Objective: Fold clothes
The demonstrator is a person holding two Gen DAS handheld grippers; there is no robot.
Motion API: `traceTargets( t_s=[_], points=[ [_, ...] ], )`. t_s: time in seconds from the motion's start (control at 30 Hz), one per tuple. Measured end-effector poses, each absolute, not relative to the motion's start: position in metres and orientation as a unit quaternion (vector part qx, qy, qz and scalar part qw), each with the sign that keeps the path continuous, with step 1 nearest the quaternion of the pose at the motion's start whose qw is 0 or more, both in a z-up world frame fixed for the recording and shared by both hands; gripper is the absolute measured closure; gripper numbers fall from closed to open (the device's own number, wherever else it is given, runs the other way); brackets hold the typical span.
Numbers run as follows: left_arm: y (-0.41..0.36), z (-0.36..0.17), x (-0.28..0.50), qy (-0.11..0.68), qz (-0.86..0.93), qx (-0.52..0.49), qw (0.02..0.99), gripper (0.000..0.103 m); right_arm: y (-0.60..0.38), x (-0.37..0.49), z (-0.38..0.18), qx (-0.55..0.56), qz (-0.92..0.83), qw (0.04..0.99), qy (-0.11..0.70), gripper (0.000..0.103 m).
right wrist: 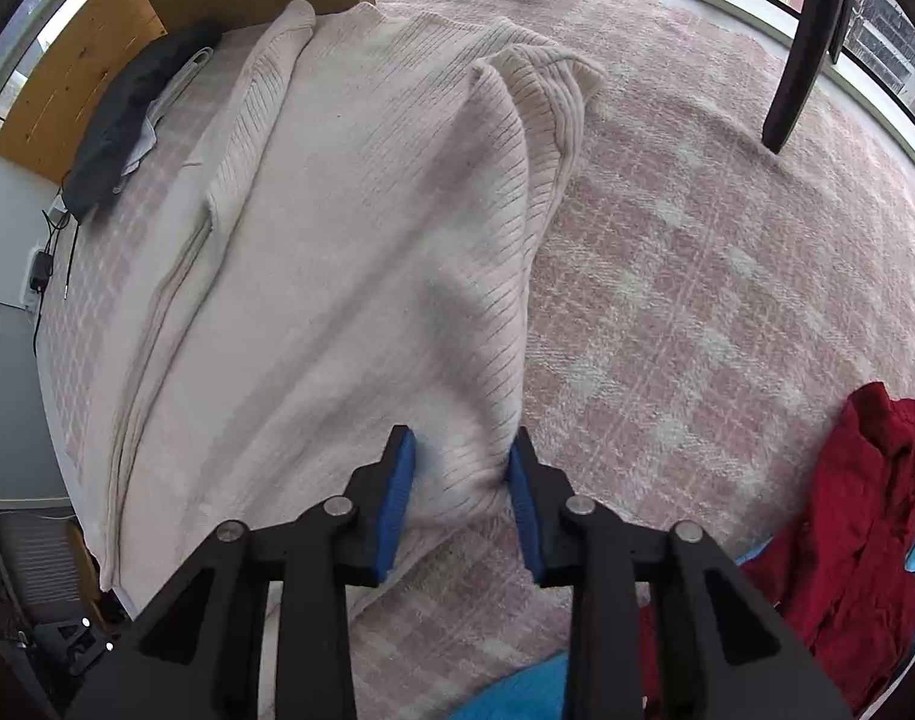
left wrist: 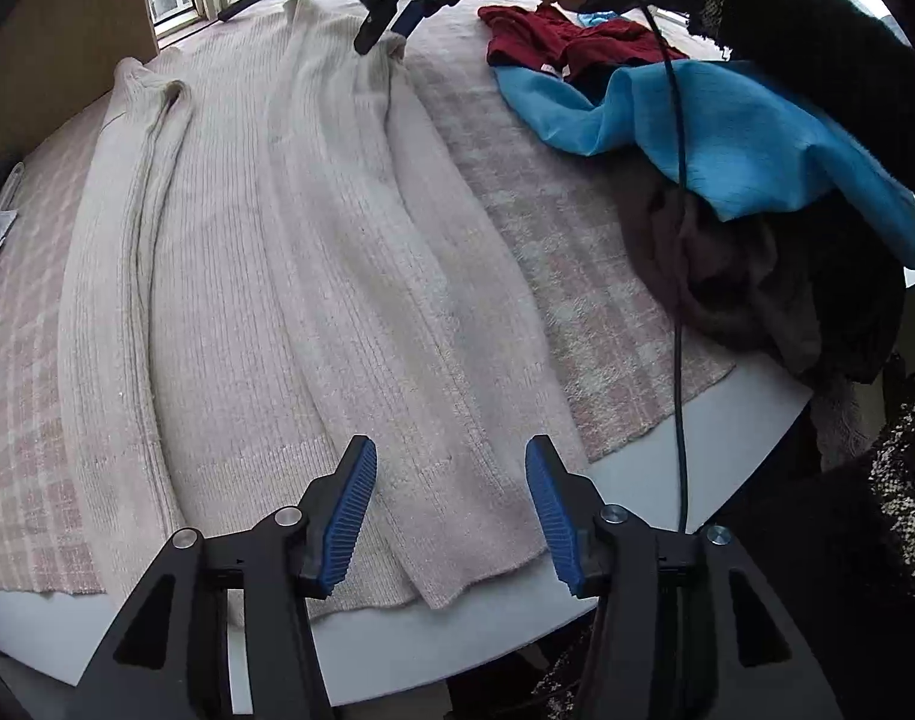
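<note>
Cream ribbed sweater [left wrist: 289, 276] lies flat on a pink checked blanket [left wrist: 583, 276] that covers a white table [left wrist: 655, 474]. Its bottom hem hangs near the table's front edge. The right gripper [right wrist: 460, 456] pinches a fold of the sweater near the far edge. The left gripper [left wrist: 451, 474] hovers over the hem with its fingers spread wide, holding nothing. A blue cloth [left wrist: 715, 126] and a red cloth [left wrist: 553, 36] sit piled by the right edge.
</note>
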State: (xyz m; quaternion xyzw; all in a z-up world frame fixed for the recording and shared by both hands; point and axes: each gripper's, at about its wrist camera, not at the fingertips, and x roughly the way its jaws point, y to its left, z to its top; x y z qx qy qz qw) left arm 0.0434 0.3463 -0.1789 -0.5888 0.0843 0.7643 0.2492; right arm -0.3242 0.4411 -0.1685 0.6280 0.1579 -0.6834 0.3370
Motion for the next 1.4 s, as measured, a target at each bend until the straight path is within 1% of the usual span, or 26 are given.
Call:
traceTargets(
  t_s=[0.07,0.17,0.2,0.3,0.37,0.4,0.5,0.57,0.6,0.63,0.7,0.77,0.8,0.83,0.87,0.9,0.93,1.03,1.1,1.13,1.17,1.2,1.27,1.3,1.4],
  points=[
    [0.327,-0.177,0.042,0.04,0.768,-0.594,0.237,0.053,0.441,-0.325,-0.164,0.621,-0.687,0.341,0.161,0.091],
    [0.297,-0.181,0.04,-0.025,0.771,-0.602,0.207,0.054,0.441,-0.327,-0.159,0.615,-0.69,0.346,0.166,0.091],
    [0.295,-0.186,0.04,-0.027,0.768,-0.607,0.203,0.055,0.44,-0.327,-0.159,0.614,-0.689,0.346,0.17,0.091],
    [0.308,-0.198,0.044,0.005,0.761,-0.614,0.209,0.057,0.44,-0.325,-0.162,0.613,-0.689,0.343,0.181,0.091],
    [0.32,-0.198,0.046,0.022,0.761,-0.607,0.227,0.08,0.439,-0.324,-0.164,0.612,-0.688,0.34,0.189,0.091],
    [0.32,-0.197,0.046,0.023,0.76,-0.608,0.226,0.095,0.439,-0.324,-0.165,0.612,-0.688,0.338,0.194,0.091],
    [0.311,-0.188,0.048,0.027,0.772,-0.604,0.198,0.097,0.44,-0.323,-0.164,0.605,-0.69,0.335,0.214,0.092],
    [0.303,-0.187,0.048,0.032,0.775,-0.607,0.175,0.094,0.441,-0.325,-0.165,0.603,-0.692,0.329,0.221,0.093],
    [0.297,-0.193,0.048,0.036,0.771,-0.616,0.157,0.089,0.441,-0.326,-0.166,0.603,-0.693,0.327,0.224,0.093],
    [0.292,-0.194,0.048,0.034,0.771,-0.619,0.146,0.077,0.442,-0.327,-0.168,0.604,-0.692,0.325,0.227,0.093],
    [0.289,-0.187,0.049,0.032,0.778,-0.613,0.129,0.069,0.443,-0.328,-0.17,0.605,-0.69,0.325,0.228,0.093],
    [0.3,-0.175,0.054,0.021,0.784,-0.602,0.15,0.067,0.445,-0.328,-0.17,0.609,-0.686,0.329,0.225,0.092],
    [0.307,-0.168,0.058,0.013,0.786,-0.595,0.167,0.063,0.445,-0.328,-0.17,0.611,-0.684,0.331,0.224,0.092],
    [0.314,-0.161,0.061,0.006,0.788,-0.588,0.183,0.053,0.448,-0.329,-0.171,0.614,-0.683,0.331,0.218,0.09],
    [0.324,-0.159,0.064,0.007,0.787,-0.583,0.201,0.05,0.451,-0.332,-0.171,0.617,-0.683,0.329,0.211,0.087],
    [0.337,-0.159,0.068,0.016,0.783,-0.581,0.221,0.047,0.454,-0.335,-0.171,0.622,-0.682,0.328,0.2,0.084],
    [0.349,-0.16,0.068,0.029,0.778,-0.581,0.235,0.047,0.459,-0.339,-0.172,0.629,-0.681,0.327,0.185,0.079],
    [0.362,-0.175,0.067,0.046,0.769,-0.591,0.24,0.046,0.474,-0.346,-0.177,0.641,-0.676,0.328,0.153,0.078],
    [0.367,-0.183,0.067,0.05,0.768,-0.59,0.245,0.05,0.492,-0.359,-0.182,0.645,-0.674,0.331,0.142,0.078],
    [0.365,-0.183,0.067,0.047,0.769,-0.587,0.247,0.072,0.499,-0.364,-0.183,0.645,-0.673,0.332,0.139,0.079],
    [0.361,-0.184,0.064,0.04,0.77,-0.59,0.239,0.085,0.502,-0.363,-0.183,0.646,-0.673,0.334,0.136,0.09],
    [0.352,-0.184,0.06,0.015,0.77,-0.595,0.232,0.101,0.497,-0.362,-0.181,0.645,-0.673,0.335,0.135,0.091],
    [0.329,-0.183,0.053,-0.06,0.76,-0.604,0.233,0.101,0.481,-0.36,-0.172,0.645,-0.674,0.337,0.132,0.093],
    [0.319,-0.181,0.053,-0.082,0.759,-0.604,0.23,0.101,0.472,-0.36,-0.167,0.644,-0.674,0.338,0.131,0.093],
    [0.294,-0.17,0.062,-0.118,0.769,-0.59,0.216,0.101,0.448,-0.357,-0.154,0.643,-0.674,0.341,0.126,0.093]
  ],
)
